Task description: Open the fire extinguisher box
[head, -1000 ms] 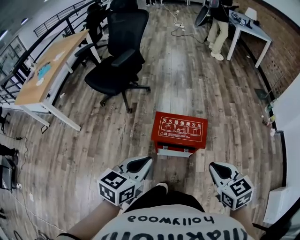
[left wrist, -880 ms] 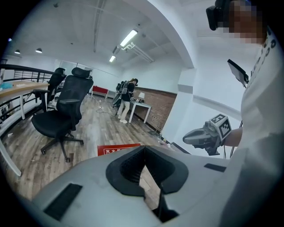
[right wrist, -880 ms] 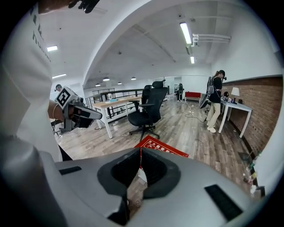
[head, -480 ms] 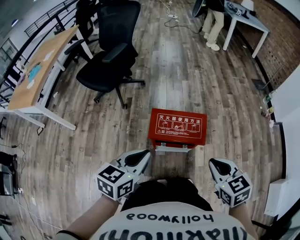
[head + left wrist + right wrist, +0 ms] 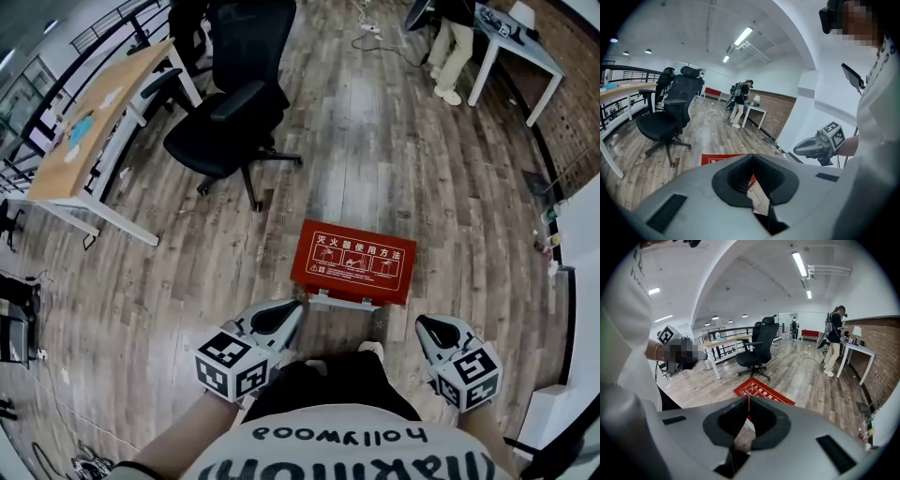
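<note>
Sitting closed on the floor (image 5: 141, 291), red fire extinguisher box (image 5: 353, 262); left claw (image 5: 289, 310) and right claw (image 5: 425, 324) pinched together, empty.

Red fire extinguisher box (image 5: 353, 262) lies on the wooden floor (image 5: 375, 141).

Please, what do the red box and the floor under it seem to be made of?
The red box looks like painted sheet metal: smooth, even red lid with white printed panels, pale grey front edge; plastic cannot be ruled out. The floor looks like wood-pattern planks, perhaps laminate or vinyl: long grey-brown boards with grain and a soft sheen.
</note>
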